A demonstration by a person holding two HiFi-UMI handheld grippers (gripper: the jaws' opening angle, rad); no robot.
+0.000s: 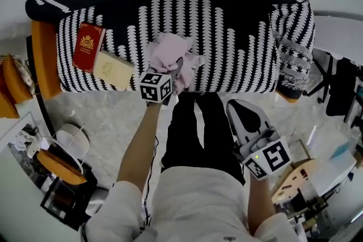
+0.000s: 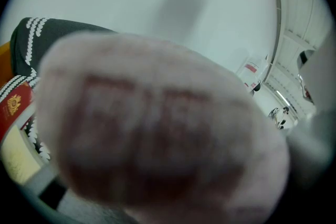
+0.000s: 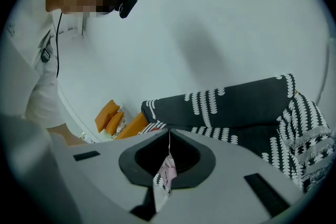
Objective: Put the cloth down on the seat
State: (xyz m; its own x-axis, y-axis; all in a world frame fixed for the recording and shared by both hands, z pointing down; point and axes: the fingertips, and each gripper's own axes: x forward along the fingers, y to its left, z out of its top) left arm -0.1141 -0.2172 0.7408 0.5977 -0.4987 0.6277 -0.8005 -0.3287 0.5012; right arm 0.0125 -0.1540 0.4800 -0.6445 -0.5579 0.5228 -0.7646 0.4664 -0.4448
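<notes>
Pink fabric is the load at risk: the cloth (image 1: 173,54) hangs bunched over the near middle of the seat (image 1: 227,54), close to its front edge.

**Hazards, near to far**
- Front edge. If the cloth is let go this close to the edge, part of it may trail over and pull the rest onto the floor (image 1: 113,122). Cause: release point too near.
- Snagging. The fabric is wrapped round the tip of the left gripper (image 1: 177,69) and fills that gripper's view entirely. A fold may catch on a jaw and lift away with it on withdrawal.
- Obstructions. A red box (image 1: 88,45) and a cream box (image 1: 113,69) lie on the left part of the seat, just beside the cloth. A release drifting left would drape over them.

**Gripper state**
- Right gripper (image 1: 241,113): nearest the person, well apart from the seat. The jaws stand together with only a thin slit between them and nothing held (cloth and sofa show through the slit).
- Left gripper: farther out, over the seat. The jaws are buried in the fabric and judged closed on the cloth at a partial opening.
- It cannot be told whether the cloth already touches the seat.
</notes>
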